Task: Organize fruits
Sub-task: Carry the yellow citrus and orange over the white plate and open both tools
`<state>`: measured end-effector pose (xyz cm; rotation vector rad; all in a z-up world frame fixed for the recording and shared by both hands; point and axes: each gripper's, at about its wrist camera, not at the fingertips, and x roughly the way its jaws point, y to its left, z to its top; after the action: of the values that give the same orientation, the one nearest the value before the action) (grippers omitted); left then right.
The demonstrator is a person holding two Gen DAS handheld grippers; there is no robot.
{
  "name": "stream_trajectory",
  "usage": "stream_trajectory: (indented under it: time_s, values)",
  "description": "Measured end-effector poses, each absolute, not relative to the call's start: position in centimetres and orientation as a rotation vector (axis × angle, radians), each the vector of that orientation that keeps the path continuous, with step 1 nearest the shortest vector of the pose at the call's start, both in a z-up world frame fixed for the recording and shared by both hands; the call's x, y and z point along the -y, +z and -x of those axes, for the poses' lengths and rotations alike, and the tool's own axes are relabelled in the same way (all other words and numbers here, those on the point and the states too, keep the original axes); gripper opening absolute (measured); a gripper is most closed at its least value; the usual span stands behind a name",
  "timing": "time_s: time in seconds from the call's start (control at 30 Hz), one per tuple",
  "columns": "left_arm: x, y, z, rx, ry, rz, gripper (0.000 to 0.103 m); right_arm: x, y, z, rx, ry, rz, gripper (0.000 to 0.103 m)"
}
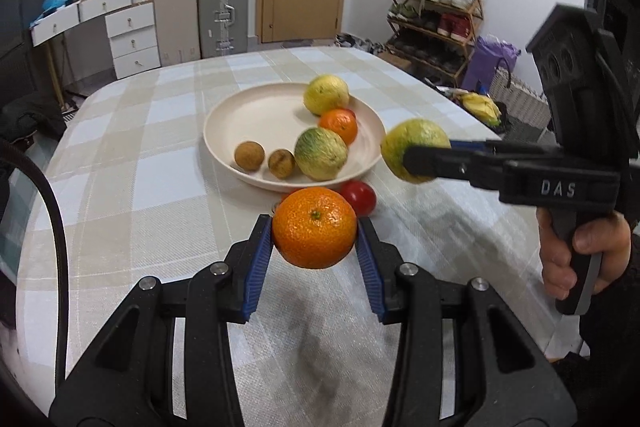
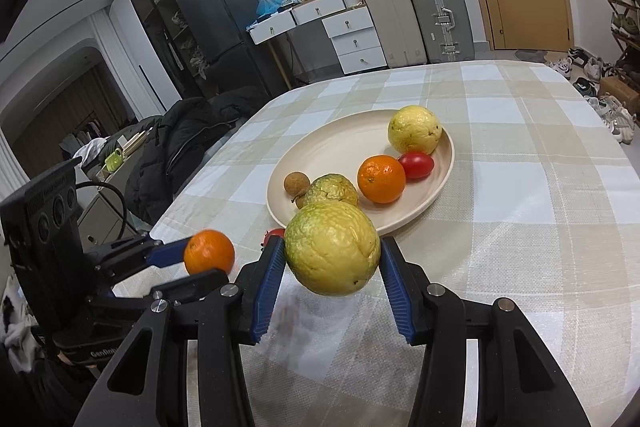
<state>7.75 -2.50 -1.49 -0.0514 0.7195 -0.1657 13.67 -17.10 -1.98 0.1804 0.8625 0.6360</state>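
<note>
In the left wrist view, the left hand-held gripper [image 1: 315,237] sits at lower centre, its blue pads closed on either side of an orange [image 1: 314,227] held clear above the checked table [image 1: 140,187]. At the right of the same frame the right hand-held gripper [image 1: 416,163] grips a yellow-green guava [image 1: 412,147] just beside the right rim of the cream plate [image 1: 224,123]. A red cherry tomato [image 1: 359,197] lies on the cloth just below the plate. In the right wrist view the plate carries a pale yellow guava [image 2: 414,129] at the far side, a smaller orange [image 2: 381,178] touching a red tomato [image 2: 416,165], a green-tinged guava [image 2: 330,190] and a brown longan [image 2: 296,183].
</note>
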Motion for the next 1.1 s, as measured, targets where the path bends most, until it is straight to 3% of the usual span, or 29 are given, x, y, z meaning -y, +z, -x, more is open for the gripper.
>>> stream_trajectory:
  time_s: [1.1]
  values:
    - [1.5, -3.1, -14.9, -0.726, -0.036, 0.072, 0.039, 17.1, -3.0, -18.1, -0.897, 0.553, -0.147, 0.049]
